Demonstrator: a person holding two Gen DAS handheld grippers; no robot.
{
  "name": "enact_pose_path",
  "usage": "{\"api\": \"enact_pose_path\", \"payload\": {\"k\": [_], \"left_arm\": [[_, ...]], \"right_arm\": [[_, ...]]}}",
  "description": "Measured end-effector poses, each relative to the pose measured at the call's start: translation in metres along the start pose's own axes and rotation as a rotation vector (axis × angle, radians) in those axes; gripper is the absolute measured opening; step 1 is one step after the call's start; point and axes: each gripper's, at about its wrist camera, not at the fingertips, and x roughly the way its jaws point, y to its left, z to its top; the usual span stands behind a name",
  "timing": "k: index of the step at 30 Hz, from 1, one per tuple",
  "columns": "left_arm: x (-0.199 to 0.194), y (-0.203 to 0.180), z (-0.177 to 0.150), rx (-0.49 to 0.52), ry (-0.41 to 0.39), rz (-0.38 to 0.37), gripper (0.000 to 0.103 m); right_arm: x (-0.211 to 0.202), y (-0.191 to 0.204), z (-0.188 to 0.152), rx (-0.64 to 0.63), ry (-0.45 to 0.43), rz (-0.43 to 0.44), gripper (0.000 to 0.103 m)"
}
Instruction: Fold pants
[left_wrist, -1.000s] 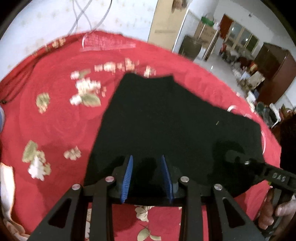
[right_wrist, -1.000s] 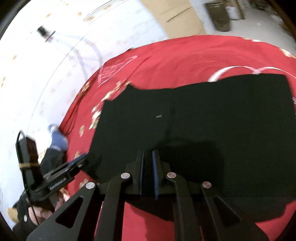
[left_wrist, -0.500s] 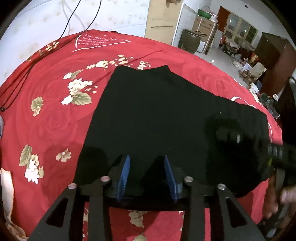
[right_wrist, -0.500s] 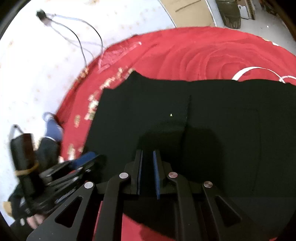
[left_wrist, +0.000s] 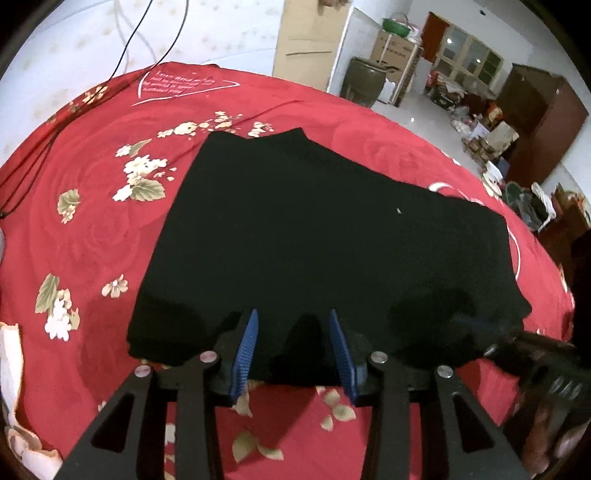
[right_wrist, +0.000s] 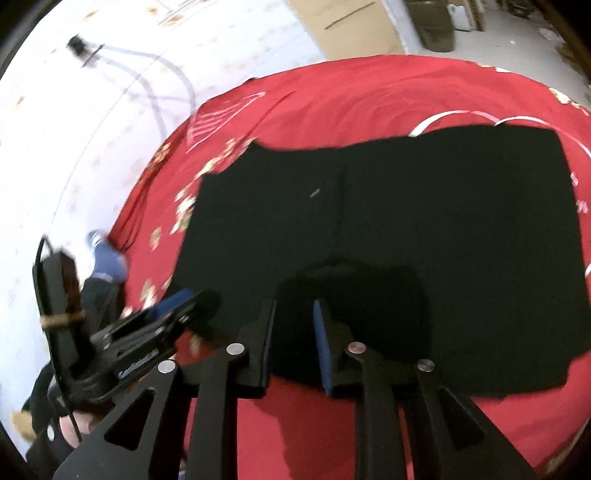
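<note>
We are hovering both grippers at the near edge of the pants (left_wrist: 325, 240), lying flat for folding: left gripper (left_wrist: 293, 350) released, right gripper (right_wrist: 293, 343) opening, empty.

The black pants (left_wrist: 314, 236) lie flat on the red flowered bedspread (left_wrist: 92, 229). The near edge of the pants sits between the open jaws of the left gripper (left_wrist: 295, 350), whose blue pads (left_wrist: 246, 343) are not pressing it.

Left claw (left_wrist: 293, 347) gapes wide, tilted downward; right claw (right_wrist: 293, 343) is opening, nothing pinched.
</note>
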Motion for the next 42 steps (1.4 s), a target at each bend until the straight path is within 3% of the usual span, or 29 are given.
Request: {"api": "enact_pose_path", "payload": {"k": [3,11,14,16,19,21,22,30,37,42], "left_arm": [[0.004,-0.002,-0.007,-0.003,0.043,0.012,0.043],[-0.017,0.017,-0.004,-0.038,-0.032,0.068,0.043],[-0.002,0.038,-0.001,-0.114,0.028,0.074,0.043],[-0.003,0.045,-0.002,-0.144,0.021,0.053,0.042],[-0.010,0.036,-0.002,-0.113,0.007,0.090,0.042],[-0.017,0.028,-0.002,-0.107,-0.004,0.076,0.042],[-0.022,0.023,-0.002,-0.097,-0.012,0.072,0.042],[-0.061,-0.017,0.000,-0.004,-0.102,0.028,0.042],[-0.066,-0.037,-0.004,0.061,-0.112,0.012,0.042],[-0.061,-0.042,-0.006,0.087,-0.106,0.014,0.043]], "right_arm": [[0.014,-0.011,-0.012,0.033,0.080,-0.056,0.019],[-0.023,-0.021,-0.010,0.079,0.030,-0.071,0.020],[-0.033,-0.027,-0.008,0.096,-0.001,-0.103,0.020],[-0.031,-0.035,-0.007,0.148,-0.002,-0.138,0.021],[-0.032,-0.048,-0.007,0.213,0.002,-0.154,0.027],[-0.037,-0.047,-0.006,0.209,-0.011,-0.152,0.040],[-0.040,-0.042,-0.005,0.187,-0.024,-0.156,0.042],[-0.067,-0.028,-0.015,0.096,-0.050,-0.166,0.043],[-0.071,-0.038,-0.029,0.184,-0.029,-0.189,0.043],[-0.069,-0.043,-0.030,0.221,-0.025,-0.191,0.050]]}}
